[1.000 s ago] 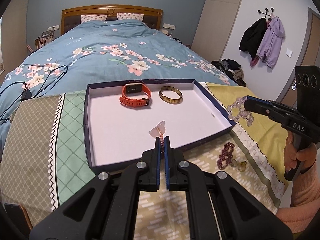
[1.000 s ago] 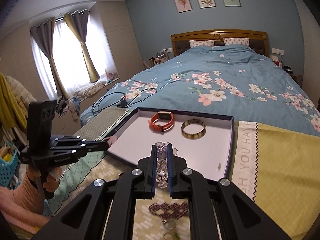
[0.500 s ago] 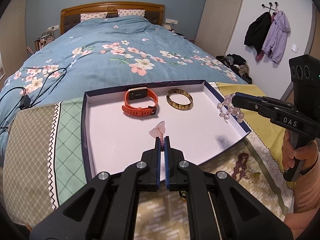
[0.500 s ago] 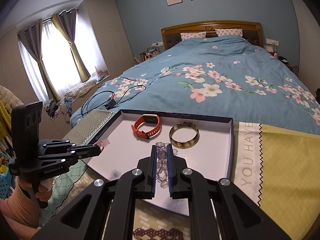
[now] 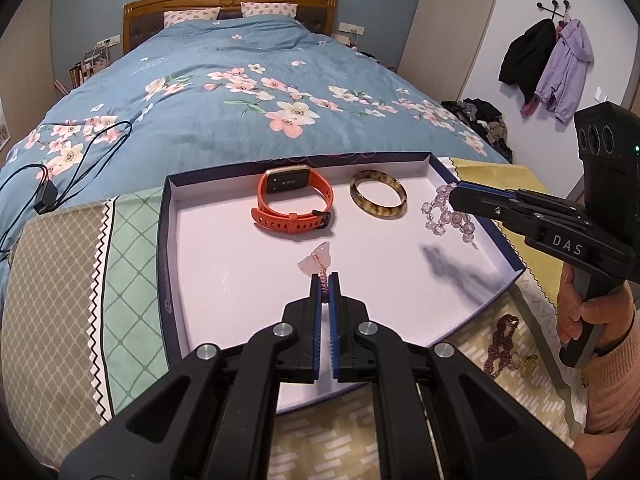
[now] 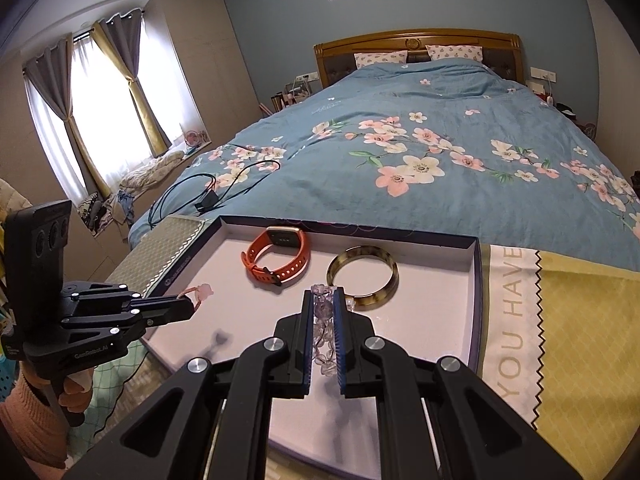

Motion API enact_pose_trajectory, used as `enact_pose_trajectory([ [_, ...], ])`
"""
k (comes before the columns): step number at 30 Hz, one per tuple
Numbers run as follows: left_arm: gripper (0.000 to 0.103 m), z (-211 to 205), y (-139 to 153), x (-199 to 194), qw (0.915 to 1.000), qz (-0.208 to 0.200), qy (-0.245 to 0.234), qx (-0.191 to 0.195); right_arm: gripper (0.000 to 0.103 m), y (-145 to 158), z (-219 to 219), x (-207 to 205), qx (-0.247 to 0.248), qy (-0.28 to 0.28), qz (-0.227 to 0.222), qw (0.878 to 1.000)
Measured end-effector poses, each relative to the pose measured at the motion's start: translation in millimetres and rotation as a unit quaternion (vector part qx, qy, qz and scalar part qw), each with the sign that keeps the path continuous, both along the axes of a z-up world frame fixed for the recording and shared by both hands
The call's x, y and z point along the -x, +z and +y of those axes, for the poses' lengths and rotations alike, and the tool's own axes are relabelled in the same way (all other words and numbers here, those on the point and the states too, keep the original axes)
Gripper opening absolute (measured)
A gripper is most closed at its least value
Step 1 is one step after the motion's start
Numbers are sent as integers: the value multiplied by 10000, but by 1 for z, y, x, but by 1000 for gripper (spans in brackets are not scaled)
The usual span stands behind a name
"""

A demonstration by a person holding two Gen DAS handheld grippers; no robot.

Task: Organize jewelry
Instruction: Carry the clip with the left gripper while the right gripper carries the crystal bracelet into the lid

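Now left hand-held gripper point(image 5: 325, 276) clamped on a pink pendant chain point(image 5: 319, 263), right hand-held gripper point(image 6: 322, 294) clamped on a clear bead bracelet point(image 6: 325, 334), both over the tray point(image 5: 168, 240) at the bed's foot edge

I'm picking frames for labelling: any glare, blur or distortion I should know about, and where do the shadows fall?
Left wrist view: strong fisheye bending of the tray rim; a soft smeared shadow on its floor below the right gripper. Right wrist view: the window is blown out, and a faint shadow lies under the left gripper. Both are otherwise sharp.
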State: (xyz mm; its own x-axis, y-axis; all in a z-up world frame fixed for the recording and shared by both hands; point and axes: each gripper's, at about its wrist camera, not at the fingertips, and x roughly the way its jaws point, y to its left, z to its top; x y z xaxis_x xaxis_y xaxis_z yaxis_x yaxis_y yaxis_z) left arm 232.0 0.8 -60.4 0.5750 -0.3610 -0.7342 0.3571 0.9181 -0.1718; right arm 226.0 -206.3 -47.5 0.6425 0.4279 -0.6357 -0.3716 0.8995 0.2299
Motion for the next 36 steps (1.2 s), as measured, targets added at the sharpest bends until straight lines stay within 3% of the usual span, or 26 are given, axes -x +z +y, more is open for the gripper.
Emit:
enact_pose_trajectory([
  [21,4,-10,-20,-35,9993,328,76,-151,9,-24,19,-23,306,177,199,9992],
  [29,4,-13,-29,-43,9988,433,97,-196,12,-21,11,-20,148,121,213,9996],
  [34,9,-12,-32,-43,9989,403,132,-185,12,-21,9,-17,174,132,271,9994],
  [36,11,-11,-29,-39,9992,334,162,-176,18,-20,8,-16,131,131,290,9994],
])
